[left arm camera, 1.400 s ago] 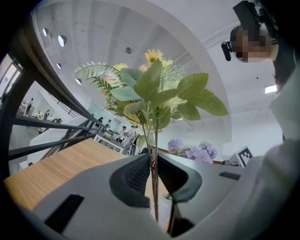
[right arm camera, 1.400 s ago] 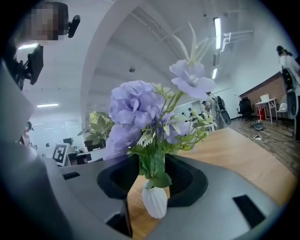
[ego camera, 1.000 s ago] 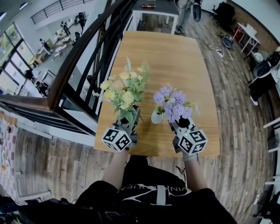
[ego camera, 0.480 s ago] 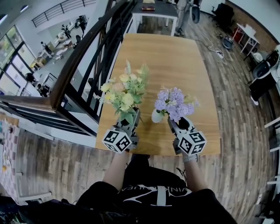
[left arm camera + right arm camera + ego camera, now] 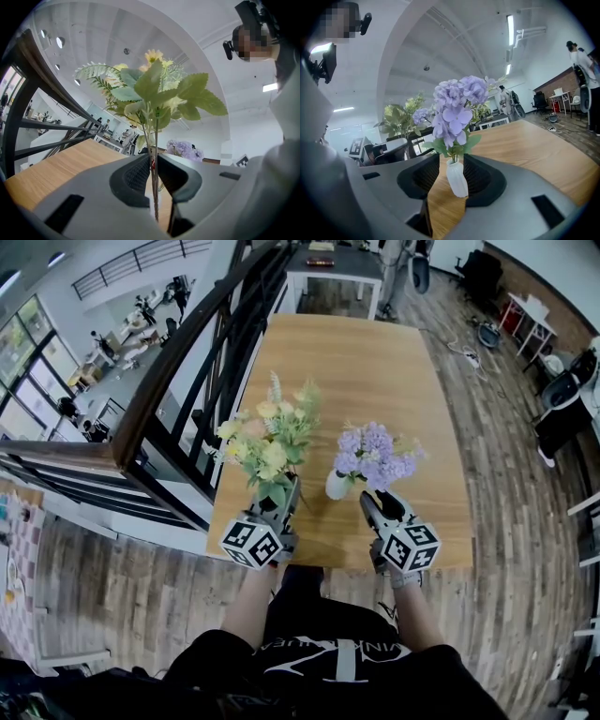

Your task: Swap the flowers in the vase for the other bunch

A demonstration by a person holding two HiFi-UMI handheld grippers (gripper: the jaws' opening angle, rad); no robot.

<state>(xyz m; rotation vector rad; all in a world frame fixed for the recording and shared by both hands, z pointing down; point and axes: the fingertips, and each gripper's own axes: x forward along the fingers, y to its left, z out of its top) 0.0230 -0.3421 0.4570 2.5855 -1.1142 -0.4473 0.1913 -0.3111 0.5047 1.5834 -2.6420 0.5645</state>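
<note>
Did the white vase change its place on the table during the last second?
No. The white vase stands as far from the near edge of the table as before, and it has not shifted to either side.

an open-plan office on a mezzanine; a black railing (image 5: 173, 390) overlooks a lower floor (image 5: 112, 381) with people (image 5: 97, 337). plank floor (image 5: 511, 484), office chairs (image 5: 480, 270); strip lights (image 5: 509, 23) overhead.

The purple flowers (image 5: 375, 454) were seen steeply from above in the head view and from low, close by, in both gripper views.
</note>
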